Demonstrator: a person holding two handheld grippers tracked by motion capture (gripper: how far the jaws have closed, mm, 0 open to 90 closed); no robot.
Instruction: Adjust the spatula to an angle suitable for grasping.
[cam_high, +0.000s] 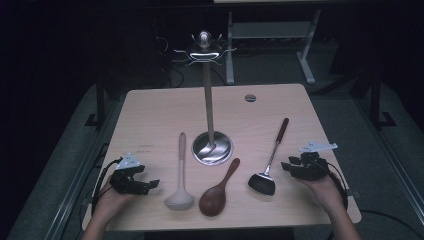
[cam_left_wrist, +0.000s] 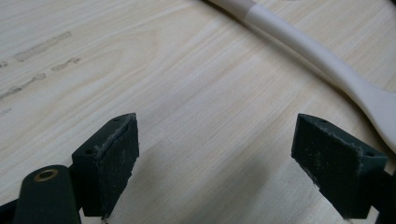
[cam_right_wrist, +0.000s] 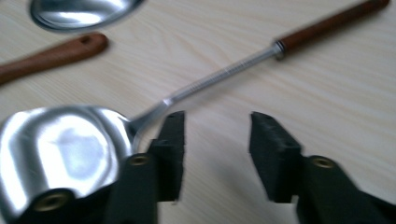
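Three utensils lie side by side on the light wooden table (cam_high: 150, 115). A cream ladle (cam_high: 180, 180) lies at the left, and its handle crosses the left gripper view (cam_left_wrist: 327, 65). In the middle lies a brown wooden spoon (cam_high: 217, 192), with its handle end in the right gripper view (cam_right_wrist: 51, 53). At the right is a steel ladle with a brown handle (cam_high: 270, 160), its shiny bowl (cam_right_wrist: 65, 149) just left of my right jaws. My left gripper (cam_high: 149, 186) (cam_left_wrist: 215, 154) rests open over bare wood, left of the cream ladle. My right gripper (cam_high: 287, 167) (cam_right_wrist: 217, 140) is open with nothing between its jaws.
A tall metal utensil stand (cam_high: 210, 100) with hooks at its top rises from a round base (cam_right_wrist: 79, 11) mid-table, just behind the utensils. A small round grommet (cam_high: 250, 97) sits near the far edge. The floor around is dark, with a white frame behind.
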